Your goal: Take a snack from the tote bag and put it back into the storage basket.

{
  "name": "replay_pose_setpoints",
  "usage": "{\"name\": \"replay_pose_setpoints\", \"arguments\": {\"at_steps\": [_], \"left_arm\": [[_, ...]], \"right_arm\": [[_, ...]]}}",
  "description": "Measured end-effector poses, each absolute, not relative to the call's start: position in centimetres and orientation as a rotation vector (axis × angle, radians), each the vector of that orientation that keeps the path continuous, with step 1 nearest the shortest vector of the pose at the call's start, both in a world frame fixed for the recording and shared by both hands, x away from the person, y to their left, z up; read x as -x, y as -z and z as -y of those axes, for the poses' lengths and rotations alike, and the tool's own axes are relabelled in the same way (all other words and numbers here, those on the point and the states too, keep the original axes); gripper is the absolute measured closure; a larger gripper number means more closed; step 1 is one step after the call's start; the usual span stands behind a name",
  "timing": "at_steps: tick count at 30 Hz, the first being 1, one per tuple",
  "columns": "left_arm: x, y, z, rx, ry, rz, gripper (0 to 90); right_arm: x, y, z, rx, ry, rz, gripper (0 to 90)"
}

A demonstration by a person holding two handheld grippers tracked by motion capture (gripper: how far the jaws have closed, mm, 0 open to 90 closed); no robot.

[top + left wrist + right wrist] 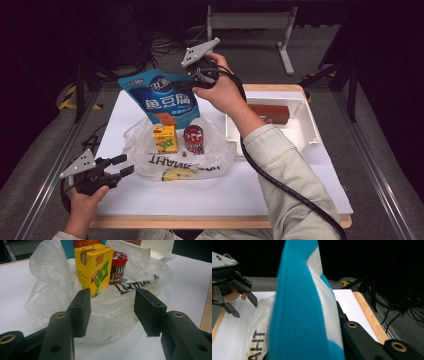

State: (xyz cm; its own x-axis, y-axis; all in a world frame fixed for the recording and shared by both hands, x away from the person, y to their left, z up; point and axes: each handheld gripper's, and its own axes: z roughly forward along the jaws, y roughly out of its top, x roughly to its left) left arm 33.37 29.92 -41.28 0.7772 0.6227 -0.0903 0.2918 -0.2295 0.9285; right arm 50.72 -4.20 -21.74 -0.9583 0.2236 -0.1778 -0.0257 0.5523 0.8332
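Right tongs: clamped on the top edge of the blue snack pouch, held up above the plastic bag.
Left tongs: jaws apart, holding nothing, at the bag's near-left edge on the counter.
Pouch: well apart from left tongs.

**Colours and patterns on the table**

Blue snack pouch with white lettering and an orange patch low down. Yellow drink carton with green letters (brown band at top). Red-lidded cup, brown-sided. Translucent white plastic bag with black print. Brown box in white tray.
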Motion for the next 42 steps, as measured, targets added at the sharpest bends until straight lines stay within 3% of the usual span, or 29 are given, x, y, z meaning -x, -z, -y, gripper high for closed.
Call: {"name": "replay_pose_setpoints", "arguments": {"at_steps": [22,42], "left_arm": [[-33.7,41.4,-29.6,-1.832,-0.348,-0.706,47.7],[-33.9,41.4,-29.3,-1.845,-0.348,-0.704,47.7]], "right_arm": [[-49.3,18.5,8.9,-0.235,-1.411,-2.46,90.0],[-48.3,17.3,16.5,-0.38,-1.336,-2.396,90.0]]}}
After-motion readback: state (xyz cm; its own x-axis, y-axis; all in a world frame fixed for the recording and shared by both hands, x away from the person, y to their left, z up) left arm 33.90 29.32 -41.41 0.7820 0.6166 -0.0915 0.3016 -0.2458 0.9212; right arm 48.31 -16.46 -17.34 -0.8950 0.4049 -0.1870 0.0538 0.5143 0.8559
